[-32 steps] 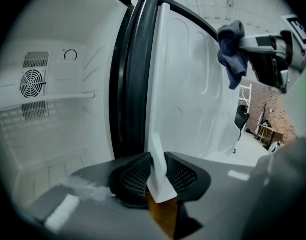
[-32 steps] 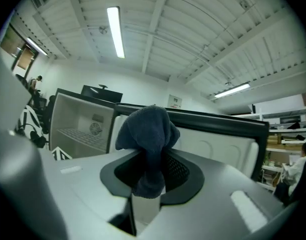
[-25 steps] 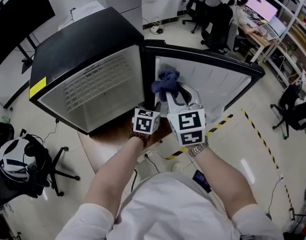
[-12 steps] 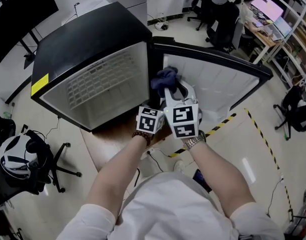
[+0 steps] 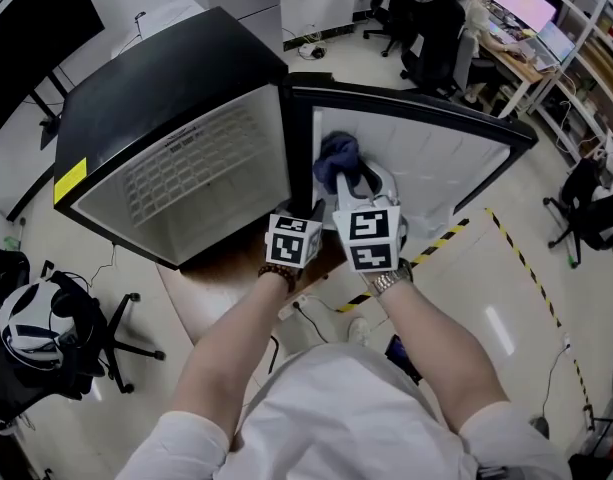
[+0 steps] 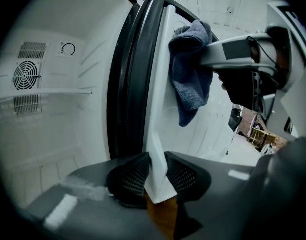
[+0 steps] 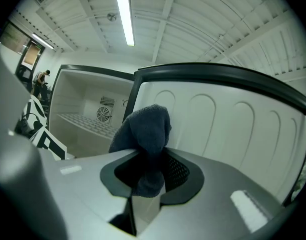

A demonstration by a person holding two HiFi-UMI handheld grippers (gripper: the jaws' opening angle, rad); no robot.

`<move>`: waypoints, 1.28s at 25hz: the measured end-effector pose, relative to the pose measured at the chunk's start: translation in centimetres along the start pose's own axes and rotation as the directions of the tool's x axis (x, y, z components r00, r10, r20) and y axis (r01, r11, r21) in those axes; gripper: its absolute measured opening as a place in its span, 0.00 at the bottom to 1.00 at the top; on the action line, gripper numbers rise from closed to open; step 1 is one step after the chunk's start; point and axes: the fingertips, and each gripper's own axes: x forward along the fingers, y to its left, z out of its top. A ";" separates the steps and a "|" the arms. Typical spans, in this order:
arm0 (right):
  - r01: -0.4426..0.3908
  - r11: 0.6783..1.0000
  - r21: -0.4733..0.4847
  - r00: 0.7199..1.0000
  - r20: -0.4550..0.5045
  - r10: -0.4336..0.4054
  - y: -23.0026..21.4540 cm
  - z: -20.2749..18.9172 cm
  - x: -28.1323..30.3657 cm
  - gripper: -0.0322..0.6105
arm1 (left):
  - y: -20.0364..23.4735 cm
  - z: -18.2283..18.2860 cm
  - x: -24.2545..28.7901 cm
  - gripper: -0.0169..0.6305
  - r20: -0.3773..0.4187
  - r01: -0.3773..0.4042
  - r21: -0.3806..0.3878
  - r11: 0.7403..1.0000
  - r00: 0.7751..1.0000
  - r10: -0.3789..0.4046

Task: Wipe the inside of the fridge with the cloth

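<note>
Office floor: fridge [image 5: 176, 158] is standing open.
Left gripper [image 6: 157, 171] is pinching door [image 5: 436, 168] edge, seemingly steadying it; right gripper [image 7: 150, 171] is clamping cloth [image 7: 145, 129] for wiping.

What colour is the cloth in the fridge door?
Dark blue. The cloth shows best in the left gripper view, hanging against the white door.

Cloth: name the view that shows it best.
Left gripper view: the cloth hangs at full length from the right gripper, in front of the door. The right gripper view shows only a bunch pinched between the jaws. The head view shows a small blue wad.
</note>
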 end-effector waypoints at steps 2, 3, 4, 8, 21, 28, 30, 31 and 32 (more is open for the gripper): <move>0.013 1.000 0.003 1.000 -0.004 -0.013 -0.6 -0.3 -0.4 0.19 | 0.0 0.0 -0.1 0.17 -0.002 0.001 0.001 1.000 1.000 -0.001; 0.019 1.000 0.003 1.000 -0.005 -0.019 -1.0 -0.4 -0.6 0.19 | 0.0 0.0 -0.1 0.17 -0.002 0.002 0.002 1.000 1.000 -0.002; 0.026 1.000 0.002 1.000 -0.006 -0.026 -1.3 -0.5 -0.9 0.19 | 0.0 0.0 -0.1 0.17 -0.001 0.003 0.002 1.000 1.000 -0.003; 0.070 0.997 0.009 0.997 -0.011 -0.070 -3.4 -1.2 -2.1 0.19 | 0.0 0.0 -0.1 0.17 0.001 0.003 0.003 1.000 1.000 -0.003; 0.240 0.970 0.044 0.970 -0.058 -0.238 -12.0 -4.6 -6.0 0.19 | 0.2 0.0 0.0 0.18 0.000 0.000 0.008 1.000 1.000 0.000; 0.350 0.935 0.055 0.933 -0.111 -0.343 -17.2 -7.4 -8.2 0.19 | 0.2 0.0 0.0 0.19 -0.001 -0.003 0.006 1.000 1.000 0.003; 0.367 0.929 0.053 0.926 -0.113 -0.360 -18.2 -7.7 -8.6 0.19 | 0.2 0.0 0.0 0.19 -0.001 -0.004 0.004 1.000 1.000 0.004; 0.376 0.925 0.053 0.923 -0.115 -0.368 -18.6 -7.8 -8.8 0.19 | 0.2 0.0 0.0 0.19 -0.001 -0.005 0.004 1.000 1.000 0.005; 0.385 0.921 0.055 0.919 -0.119 -0.377 -19.1 -8.0 -9.1 0.19 | 0.1 0.0 0.1 0.19 -0.001 -0.005 0.004 1.000 1.000 0.005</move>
